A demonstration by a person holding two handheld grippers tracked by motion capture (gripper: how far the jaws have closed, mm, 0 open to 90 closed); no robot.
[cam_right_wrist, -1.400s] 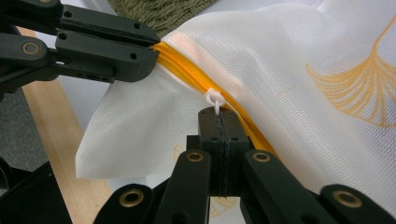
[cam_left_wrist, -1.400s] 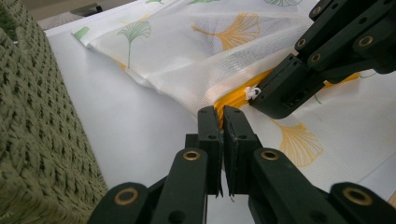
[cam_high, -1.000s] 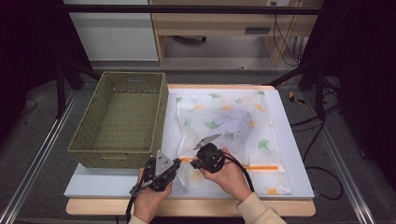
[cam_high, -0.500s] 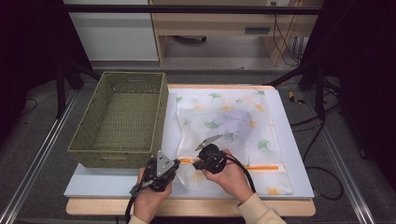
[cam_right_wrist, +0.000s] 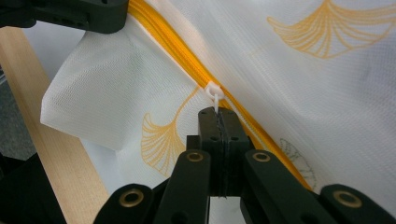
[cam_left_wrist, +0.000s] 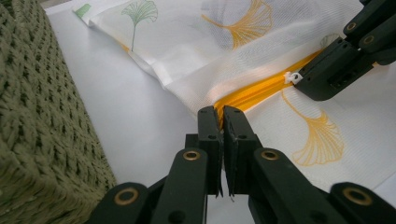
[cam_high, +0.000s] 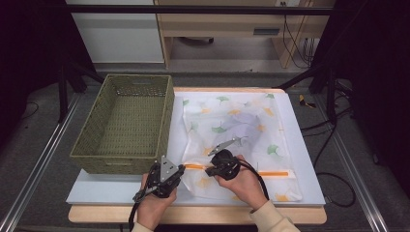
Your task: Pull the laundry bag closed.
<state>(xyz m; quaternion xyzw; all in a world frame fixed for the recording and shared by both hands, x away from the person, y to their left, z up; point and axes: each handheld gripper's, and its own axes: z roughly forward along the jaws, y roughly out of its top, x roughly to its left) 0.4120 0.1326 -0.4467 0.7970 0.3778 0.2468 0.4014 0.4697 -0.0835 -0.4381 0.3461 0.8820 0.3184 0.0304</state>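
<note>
Presently clamped: left gripper point(cam_left_wrist: 222, 113) shut on the end of the orange zipper point(cam_left_wrist: 254, 92) of the white mesh laundry bag point(cam_high: 232, 130), at the bag's left edge near the worktop's point(cam_high: 309, 159) front edge. Right gripper point(cam_right_wrist: 217, 113) pinched shut on the white zipper pull point(cam_right_wrist: 214, 91), just beside the left gripper along the zipper. Bag spread flat over the worktop's right half; green woven basket point(cam_high: 126, 123) alongside at the left edge.

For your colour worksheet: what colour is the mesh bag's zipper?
Orange-yellow zipper, clearest in the right gripper view.
</note>
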